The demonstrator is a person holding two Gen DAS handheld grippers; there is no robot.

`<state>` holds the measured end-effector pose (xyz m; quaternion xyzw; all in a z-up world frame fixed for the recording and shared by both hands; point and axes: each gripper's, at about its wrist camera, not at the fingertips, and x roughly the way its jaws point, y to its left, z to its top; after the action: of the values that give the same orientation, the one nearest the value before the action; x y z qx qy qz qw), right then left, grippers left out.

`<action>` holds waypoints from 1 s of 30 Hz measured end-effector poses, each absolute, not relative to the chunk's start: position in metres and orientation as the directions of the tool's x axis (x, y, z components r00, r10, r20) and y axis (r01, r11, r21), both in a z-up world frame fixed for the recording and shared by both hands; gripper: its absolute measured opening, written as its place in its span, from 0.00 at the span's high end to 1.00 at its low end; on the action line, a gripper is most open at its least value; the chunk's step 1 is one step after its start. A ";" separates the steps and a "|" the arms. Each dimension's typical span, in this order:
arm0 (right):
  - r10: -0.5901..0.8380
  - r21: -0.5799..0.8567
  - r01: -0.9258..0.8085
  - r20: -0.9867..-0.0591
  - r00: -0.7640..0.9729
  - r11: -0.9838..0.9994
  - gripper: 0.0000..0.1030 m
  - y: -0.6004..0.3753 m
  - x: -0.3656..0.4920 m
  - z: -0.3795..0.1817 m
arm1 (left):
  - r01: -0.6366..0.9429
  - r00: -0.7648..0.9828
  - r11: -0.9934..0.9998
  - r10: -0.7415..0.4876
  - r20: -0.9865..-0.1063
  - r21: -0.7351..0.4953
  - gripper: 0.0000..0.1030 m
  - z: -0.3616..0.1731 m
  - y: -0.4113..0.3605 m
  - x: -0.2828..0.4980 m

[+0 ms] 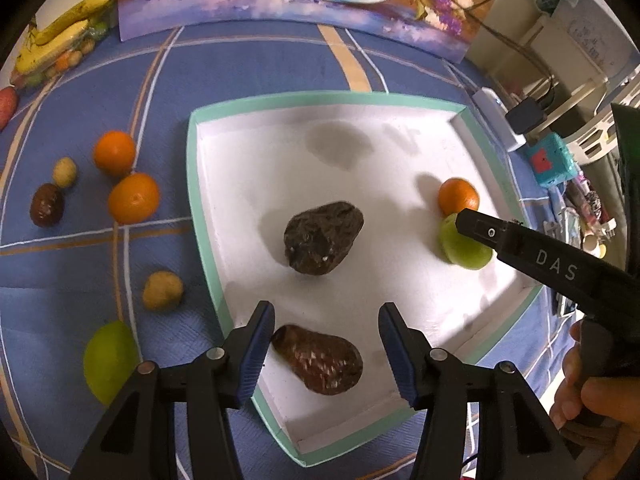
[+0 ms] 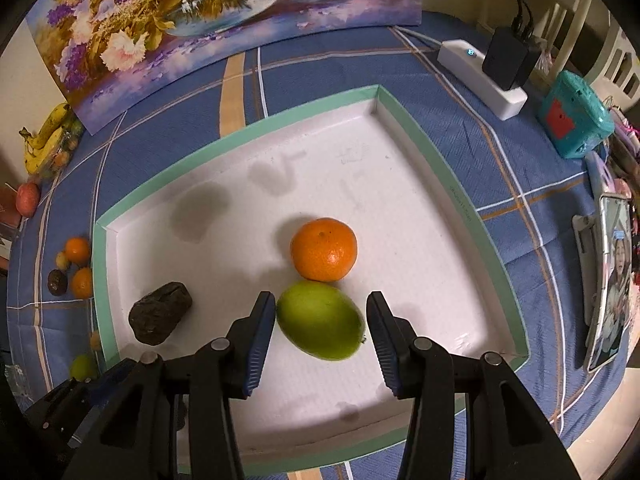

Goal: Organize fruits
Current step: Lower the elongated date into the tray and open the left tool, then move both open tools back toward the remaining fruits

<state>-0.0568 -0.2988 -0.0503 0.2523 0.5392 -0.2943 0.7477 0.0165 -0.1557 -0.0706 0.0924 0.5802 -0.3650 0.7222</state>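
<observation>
A blue plaid cloth (image 1: 248, 64) covers the surface, with a floral painting (image 2: 168, 28) propped at the back and a shallow white tray with a mint-green rim (image 2: 432, 160) in the middle. The only legible writing is "DAS" on the body of the right gripper (image 1: 472, 228), seen in the left wrist view reaching over the green fruit (image 2: 320, 320). That fruit lies near the tray's right wall, touching an orange (image 2: 323, 249); the right gripper's fingers (image 2: 260, 344) stand wide on either side of it, not clamped. The left gripper (image 1: 326, 348) is likewise spread wide around a brown scaly fruit (image 1: 320, 360) close to the tray's near rim, with a darker brown fruit (image 1: 322, 238) in the tray's centre. The far half of the tray is bare white. Only the left view clearly shows loose fruit on the cloth left of the tray: two oranges (image 1: 134, 198), a green one (image 1: 108, 360) and small brown ones (image 1: 162, 290). The right view alone shows a phone (image 2: 608, 280) standing at the right.
</observation>
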 end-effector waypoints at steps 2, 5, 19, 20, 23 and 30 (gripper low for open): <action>-0.180 0.059 0.712 -0.950 0.256 0.700 0.53 -0.299 -0.057 -0.044 | 0.635 0.070 0.713 -0.436 -0.897 -0.297 0.44 -0.063 -0.153 0.017; -0.204 0.061 0.711 -0.938 0.281 0.701 0.53 -0.298 -0.058 -0.032 | 0.633 0.075 0.704 -0.469 -0.880 -0.322 0.44 -0.051 -0.147 0.019; -0.273 0.067 0.698 -0.890 0.365 0.713 0.53 -0.286 -0.061 0.008 | 0.545 0.164 0.741 -0.553 -0.817 -0.392 0.44 -0.014 -0.107 0.049; -0.274 0.067 0.697 -0.890 0.365 0.714 0.53 -0.286 -0.061 0.008 | 0.536 0.168 0.745 -0.554 -0.815 -0.396 0.44 -0.014 -0.104 0.051; -0.271 0.065 0.695 -0.892 0.362 0.716 0.53 -0.286 -0.060 0.007 | 0.511 0.180 0.759 -0.553 -0.814 -0.402 0.44 -0.015 -0.098 0.057; -0.262 0.058 0.688 -0.899 0.351 0.723 0.53 -0.283 -0.057 0.004 | 0.469 0.222 0.814 -0.485 -0.846 -0.343 0.27 -0.022 -0.091 0.064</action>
<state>-0.0572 -0.2834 0.0040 0.2201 0.4841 -0.2999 0.7920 0.0636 -0.0907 -0.0217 -0.0073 0.5441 -0.3050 0.7816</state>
